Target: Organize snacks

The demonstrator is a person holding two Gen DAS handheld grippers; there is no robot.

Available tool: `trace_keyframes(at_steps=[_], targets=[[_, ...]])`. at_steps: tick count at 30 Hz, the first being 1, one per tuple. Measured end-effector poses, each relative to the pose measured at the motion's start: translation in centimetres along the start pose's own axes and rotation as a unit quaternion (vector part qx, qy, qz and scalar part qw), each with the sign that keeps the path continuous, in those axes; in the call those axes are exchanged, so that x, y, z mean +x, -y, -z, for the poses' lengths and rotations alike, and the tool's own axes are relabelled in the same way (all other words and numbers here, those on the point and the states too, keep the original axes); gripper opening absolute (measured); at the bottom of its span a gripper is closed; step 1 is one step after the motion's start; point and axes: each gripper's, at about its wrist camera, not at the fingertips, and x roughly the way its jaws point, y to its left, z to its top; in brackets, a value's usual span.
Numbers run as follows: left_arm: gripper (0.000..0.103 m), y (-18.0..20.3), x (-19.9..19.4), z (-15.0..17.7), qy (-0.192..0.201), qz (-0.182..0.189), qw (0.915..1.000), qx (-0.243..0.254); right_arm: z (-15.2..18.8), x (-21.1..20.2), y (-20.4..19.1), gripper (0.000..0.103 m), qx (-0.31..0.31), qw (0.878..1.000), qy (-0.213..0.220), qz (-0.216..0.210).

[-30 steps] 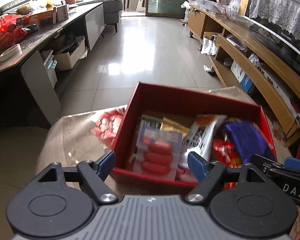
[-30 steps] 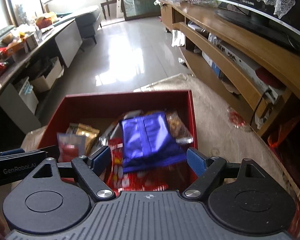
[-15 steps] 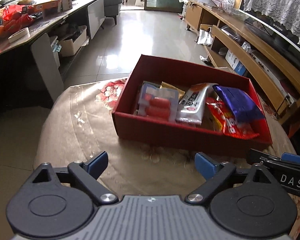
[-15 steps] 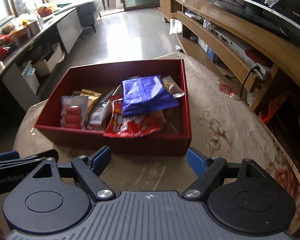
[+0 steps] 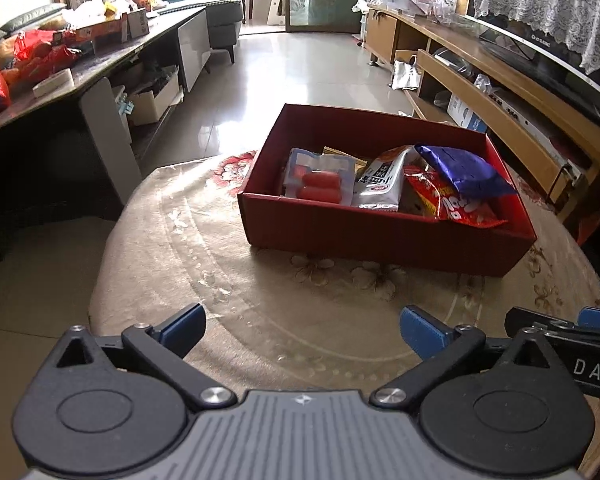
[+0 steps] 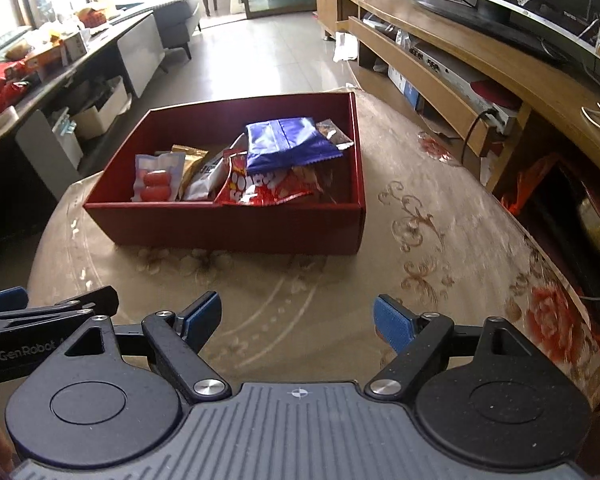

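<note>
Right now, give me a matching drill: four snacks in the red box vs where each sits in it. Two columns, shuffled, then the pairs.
As seen in the right wrist view.
1. sausage pack
2. blue bag
3. red bag
4. gold packet

A. on top, toward the far right corner
B. leftmost
C. partly under the blue bag, near the front wall
D. just right of the sausage pack

Pairs: 1-B, 2-A, 3-C, 4-D

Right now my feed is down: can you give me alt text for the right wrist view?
An open red cardboard box of snack packets sits on a round table with a beige floral cloth; a blue foil bag lies on top of the packets. The right gripper is open and empty in front of the box, and touches nothing.
</note>
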Motion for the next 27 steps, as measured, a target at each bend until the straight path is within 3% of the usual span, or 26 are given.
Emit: trace_keyframes(at_steps=[27], targets=[[0.103,0.2,-2.0,4.0,-0.005,0.007,0.9998,0.018,3.8,-2.4,0.2,0.088,-0.004,1.0,-0.01,-0.007]])
